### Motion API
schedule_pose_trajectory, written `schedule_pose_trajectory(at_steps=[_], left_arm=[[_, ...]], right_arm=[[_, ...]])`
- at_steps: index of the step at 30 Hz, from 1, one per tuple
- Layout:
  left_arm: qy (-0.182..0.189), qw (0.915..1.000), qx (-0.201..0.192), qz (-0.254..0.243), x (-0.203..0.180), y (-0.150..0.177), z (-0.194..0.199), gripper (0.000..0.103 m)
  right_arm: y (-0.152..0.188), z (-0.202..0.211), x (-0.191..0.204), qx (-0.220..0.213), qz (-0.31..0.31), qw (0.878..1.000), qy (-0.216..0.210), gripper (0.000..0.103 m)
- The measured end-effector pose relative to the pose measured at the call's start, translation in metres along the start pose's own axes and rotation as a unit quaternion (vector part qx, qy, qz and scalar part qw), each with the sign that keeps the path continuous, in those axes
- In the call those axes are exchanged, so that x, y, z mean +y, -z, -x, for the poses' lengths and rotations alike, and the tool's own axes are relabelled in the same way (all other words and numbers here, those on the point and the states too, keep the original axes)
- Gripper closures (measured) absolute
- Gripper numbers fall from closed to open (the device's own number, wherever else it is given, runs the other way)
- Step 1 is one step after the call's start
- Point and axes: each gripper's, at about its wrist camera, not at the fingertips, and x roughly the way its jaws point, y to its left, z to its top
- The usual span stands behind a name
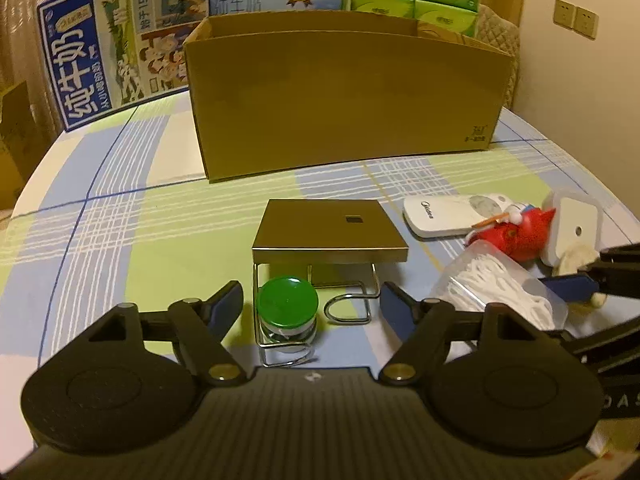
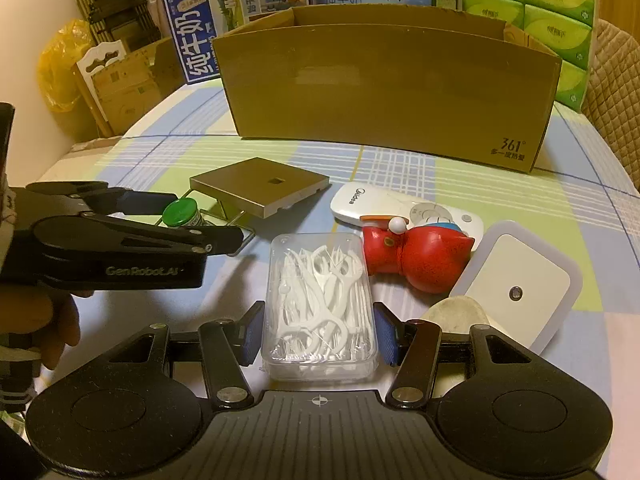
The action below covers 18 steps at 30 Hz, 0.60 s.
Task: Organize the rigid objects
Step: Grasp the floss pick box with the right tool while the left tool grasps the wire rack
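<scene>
Left wrist view: the left gripper has its fingers spread wide, clear of the green-capped jar standing between them.

Right wrist view: the right gripper is clamped on the clear floss-pick box, the cardboard box at twelve o'clock.

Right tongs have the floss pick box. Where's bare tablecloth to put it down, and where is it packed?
Bare cloth runs between the cardboard box and the metal rack, and along the table's left side. It is crowded around the floss pick box: red figurine, Midea remote, white lidded container. The green-lidded jar sits under the rack.
</scene>
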Motion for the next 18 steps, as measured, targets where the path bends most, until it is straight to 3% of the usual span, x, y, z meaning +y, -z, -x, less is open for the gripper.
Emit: schedule_pose_trajectory(at_steps=[5, 18], left_arm=[[-0.003, 1.0, 0.003, 0.003, 0.0, -0.001, -0.003, 0.04], [-0.007, 0.9998, -0.006, 0.019, 0.011, 0.002, 0.025, 0.041]], right_arm=[[0.0, 0.0, 0.0, 0.0, 0.002, 1.0, -0.001, 0.051], [-0.001, 0.0, 0.001, 0.0, 0.0, 1.0, 0.001, 0.051]])
